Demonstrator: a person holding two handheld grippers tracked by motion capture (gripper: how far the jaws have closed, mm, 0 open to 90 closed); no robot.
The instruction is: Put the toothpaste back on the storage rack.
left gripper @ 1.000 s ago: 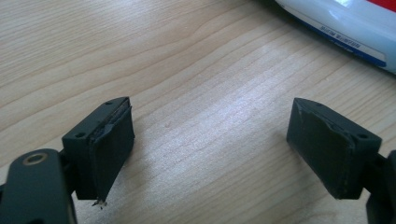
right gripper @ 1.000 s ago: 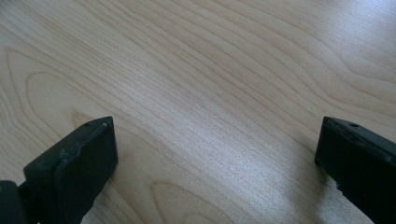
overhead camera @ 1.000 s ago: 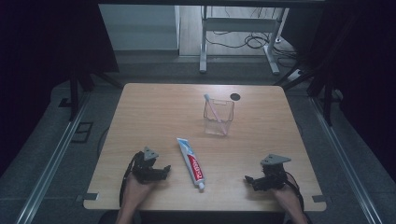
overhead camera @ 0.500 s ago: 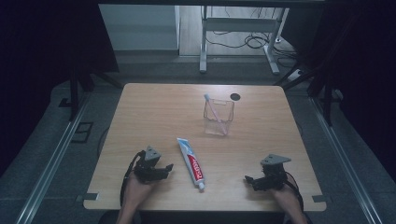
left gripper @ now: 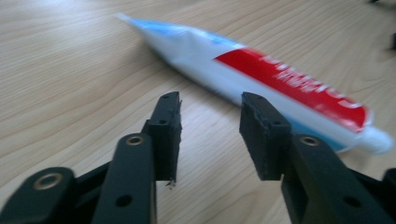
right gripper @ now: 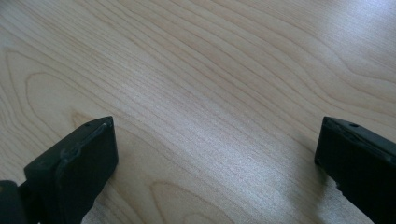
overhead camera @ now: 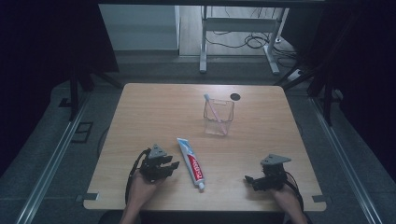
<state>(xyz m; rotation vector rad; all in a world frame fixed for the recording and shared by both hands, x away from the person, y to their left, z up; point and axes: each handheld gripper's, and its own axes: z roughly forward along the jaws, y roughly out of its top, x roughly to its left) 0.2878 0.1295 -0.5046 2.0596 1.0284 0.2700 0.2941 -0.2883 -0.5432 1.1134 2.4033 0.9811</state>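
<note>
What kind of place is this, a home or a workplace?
Probably a lab or recording workspace, not a home. A bare wooden table stands between dark curtains, loose cables lie on the floor beyond it, and only a toothpaste tube and a clear cup are set out.

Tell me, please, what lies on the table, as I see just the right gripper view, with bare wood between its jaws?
Observer: A toothpaste tube lies near the front edge of the table, with its cap toward the person.
Operator: Is the other gripper holding it?
Observer: No. The left gripper points at it, and its jaws have just been closing with just wood between them.
Operator: Anything else?
Observer: A clear cup stands farther back, with a pink toothbrush leaning inside.
</note>
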